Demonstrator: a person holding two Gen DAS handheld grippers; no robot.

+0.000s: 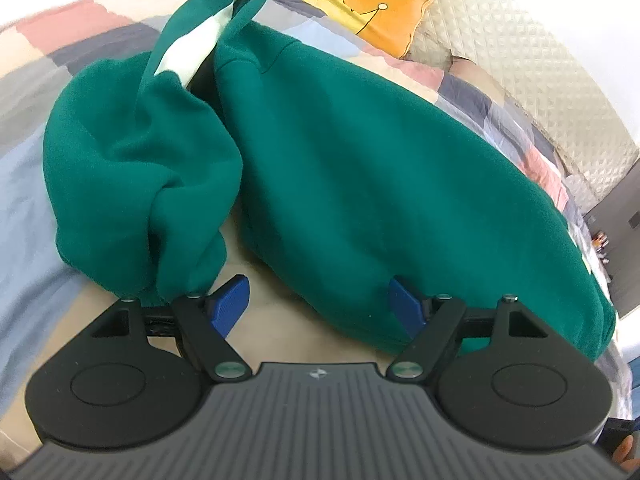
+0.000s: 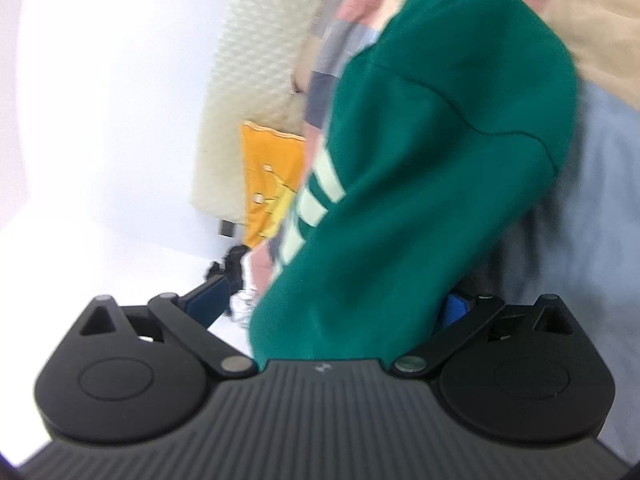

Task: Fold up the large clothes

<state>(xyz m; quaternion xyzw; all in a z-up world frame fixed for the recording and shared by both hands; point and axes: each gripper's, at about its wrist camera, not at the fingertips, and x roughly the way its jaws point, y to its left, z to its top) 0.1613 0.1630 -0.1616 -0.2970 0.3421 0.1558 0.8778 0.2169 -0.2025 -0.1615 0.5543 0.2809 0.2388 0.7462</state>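
Place: you're working in a bedroom of a home — not a lab or a shop.
Bed (image 1: 60, 184): you have a wide soft surface under a patchwork cover of pink, grey, blue and beige squares.
Headboard (image 1: 532, 52): cream quilted padding runs along the far edge of the bed.
Pillow (image 1: 376, 8): an orange cushion with a drawn crown lies against that padding.
Clothing: a green sweatshirt (image 1: 360, 184) lies spread on the cover — household laundry.
Wall (image 2: 112, 92): plain white beside the headboard.
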